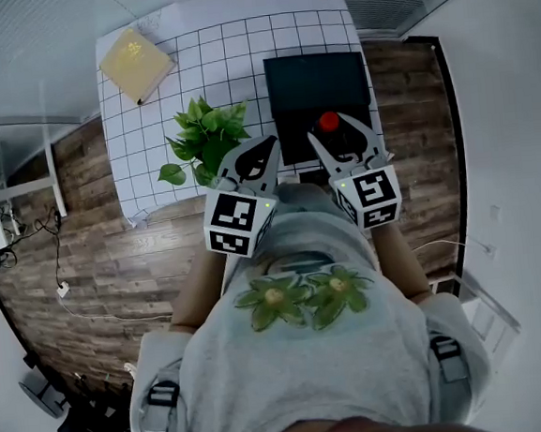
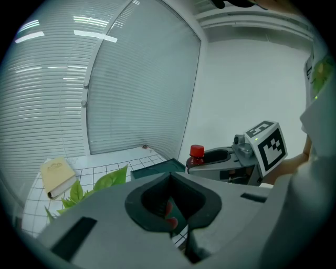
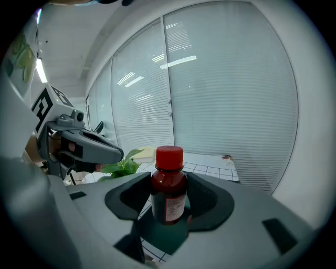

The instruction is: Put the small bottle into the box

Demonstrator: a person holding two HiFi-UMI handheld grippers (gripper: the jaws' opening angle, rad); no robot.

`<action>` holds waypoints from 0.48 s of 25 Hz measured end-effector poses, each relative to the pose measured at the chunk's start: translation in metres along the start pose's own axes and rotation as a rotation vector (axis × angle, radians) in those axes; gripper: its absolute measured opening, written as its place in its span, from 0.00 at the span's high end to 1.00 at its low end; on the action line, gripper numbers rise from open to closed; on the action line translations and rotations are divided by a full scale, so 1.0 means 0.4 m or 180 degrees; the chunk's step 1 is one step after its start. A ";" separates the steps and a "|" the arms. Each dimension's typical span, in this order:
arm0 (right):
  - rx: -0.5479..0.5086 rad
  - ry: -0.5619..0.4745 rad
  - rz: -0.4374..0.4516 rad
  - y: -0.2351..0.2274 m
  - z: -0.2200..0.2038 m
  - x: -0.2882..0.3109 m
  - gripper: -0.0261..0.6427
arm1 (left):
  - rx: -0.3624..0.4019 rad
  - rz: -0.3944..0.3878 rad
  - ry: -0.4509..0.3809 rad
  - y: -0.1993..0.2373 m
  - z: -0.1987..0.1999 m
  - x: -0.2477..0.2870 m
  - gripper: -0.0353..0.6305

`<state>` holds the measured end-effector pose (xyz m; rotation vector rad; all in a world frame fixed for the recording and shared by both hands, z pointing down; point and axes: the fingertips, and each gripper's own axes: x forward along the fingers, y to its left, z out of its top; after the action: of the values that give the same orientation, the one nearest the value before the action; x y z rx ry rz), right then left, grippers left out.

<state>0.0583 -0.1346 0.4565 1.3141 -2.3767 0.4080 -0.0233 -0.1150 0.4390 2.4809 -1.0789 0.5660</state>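
The right gripper is clamping the small bottle upright over the upper-centre box for lowering; the left gripper is idling closed, empty.

Office-like room around me, blinded glass partitions at 12 o'clock, wood-plank floor, my gridded white counter, cables at 9 o'clock.

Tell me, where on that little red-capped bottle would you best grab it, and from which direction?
Its round body, below the red cap, approached level from the side. The small bottle stands upright, and the body is wider and taller than the cap, so likely a surer seat for two jaws. The right gripper holds it just so, cap clear above its jaws.
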 end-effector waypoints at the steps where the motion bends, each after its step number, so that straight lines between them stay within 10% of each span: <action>1: 0.0003 0.0011 0.0005 -0.003 -0.004 0.004 0.64 | -0.0005 0.0003 0.0008 0.001 -0.002 0.004 0.94; 12: 0.0014 0.0151 0.0038 -0.022 -0.046 0.030 0.64 | -0.0040 -0.0010 -0.0005 -0.005 0.011 0.040 0.94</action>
<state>0.0637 -0.1401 0.4788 1.2787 -2.3469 0.4432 -0.0108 -0.1253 0.4429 2.4721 -1.0759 0.5546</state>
